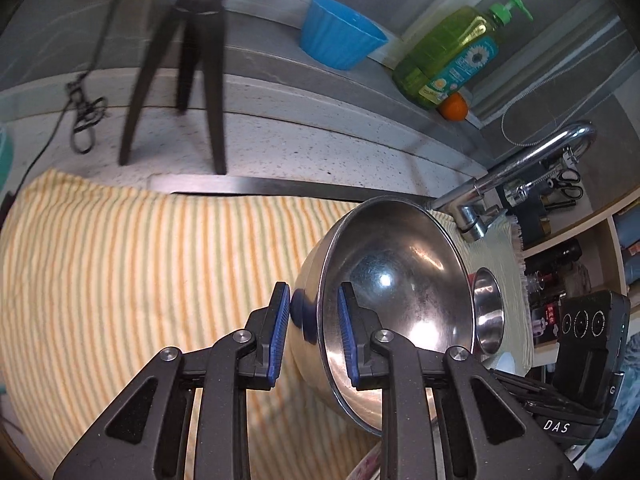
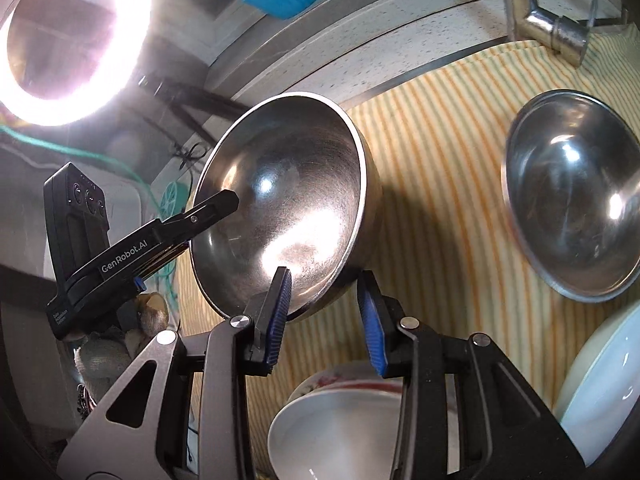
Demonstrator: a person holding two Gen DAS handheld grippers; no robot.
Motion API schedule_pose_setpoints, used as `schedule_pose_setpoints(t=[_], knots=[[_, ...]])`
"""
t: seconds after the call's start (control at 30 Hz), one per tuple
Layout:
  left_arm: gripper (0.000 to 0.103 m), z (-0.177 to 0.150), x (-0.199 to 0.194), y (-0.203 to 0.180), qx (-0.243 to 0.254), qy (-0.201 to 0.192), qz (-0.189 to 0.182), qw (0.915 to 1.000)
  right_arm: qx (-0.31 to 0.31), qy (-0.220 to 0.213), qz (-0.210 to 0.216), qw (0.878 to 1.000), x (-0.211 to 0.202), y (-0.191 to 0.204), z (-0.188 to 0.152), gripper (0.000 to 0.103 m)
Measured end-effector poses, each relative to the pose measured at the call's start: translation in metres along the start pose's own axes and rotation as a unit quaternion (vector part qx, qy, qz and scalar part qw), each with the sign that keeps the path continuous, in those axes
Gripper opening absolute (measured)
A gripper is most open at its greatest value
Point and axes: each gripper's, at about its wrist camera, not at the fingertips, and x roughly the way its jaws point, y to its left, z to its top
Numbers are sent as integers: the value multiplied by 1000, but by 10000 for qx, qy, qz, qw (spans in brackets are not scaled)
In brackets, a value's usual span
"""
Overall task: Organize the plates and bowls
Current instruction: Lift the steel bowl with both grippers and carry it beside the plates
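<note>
Both tongs, left (image 1: 312,334) and right (image 2: 326,316), clench opposite rims of one steel bowl (image 2: 288,200) above striped cloth (image 1: 140,260)

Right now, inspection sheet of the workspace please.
Surface: striped towel over speckled counter.
Job's things: steel bowl tilted; second steel bowl on towel; white bowl, white plate at near edge.
Clutter: blue bowl, soap bottle, orange on ledge.
Grippers: left gripper clamps steel bowl's rim; right gripper straddles it, contact unclear.
Cables: knotted black cable; green cord.
Surroundings: faucet, ring light, tripod.
</note>
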Motion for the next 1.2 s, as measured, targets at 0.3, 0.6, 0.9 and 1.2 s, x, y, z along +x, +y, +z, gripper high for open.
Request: schedule_pose_setpoints(t=[0.3,0.6,0.9,1.2], knots=[[21,-45,-47,31,-467,-295,176,9983,-587,305,179,9976,7,40,-33,36],[21,-94,-84,61,-890,-431,371,9944,-1127,671,319,9909,20,78,-79,36],[21,-153,-109,83,-1463,-605,590,9856,-1631,1155,427,9789,38,97,-118,36],[21,-187,-131,87,-1739,-857,726,9783,-1906,1529,476,9685,54,105,-139,36]])
